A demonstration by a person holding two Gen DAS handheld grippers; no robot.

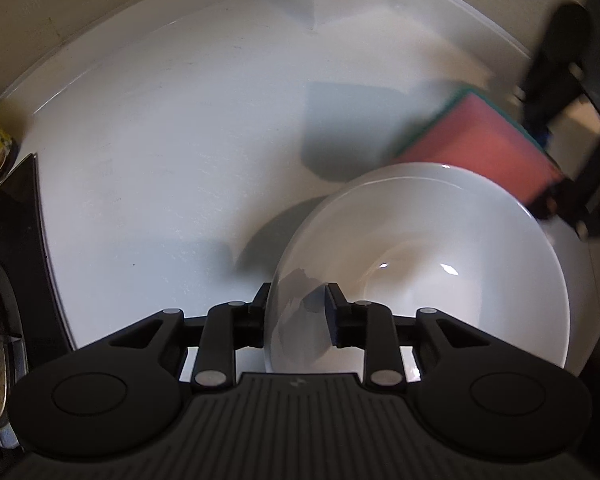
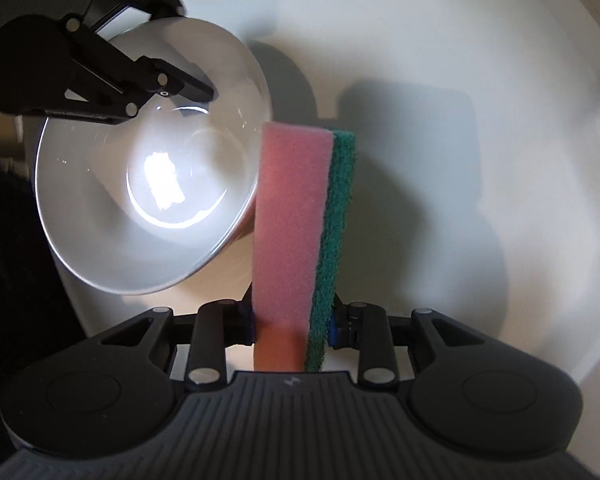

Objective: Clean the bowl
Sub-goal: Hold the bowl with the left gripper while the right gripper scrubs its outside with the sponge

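Inside, white bowl point(image 1: 440, 264) visibly empty.

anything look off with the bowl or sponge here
The white bowl sits tilted rather than flat, its rim straddled by the left gripper, whose fingers stand apart with a visible gap, so it looks loosely held. The sponge is clamped upright in the right gripper. No spill or damage shows.

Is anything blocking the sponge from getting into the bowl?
Nothing visible. The sponge, clamped in the right claw, sits just outside the bowl's rim, and the inside is open. The left claw straddles the far rim.
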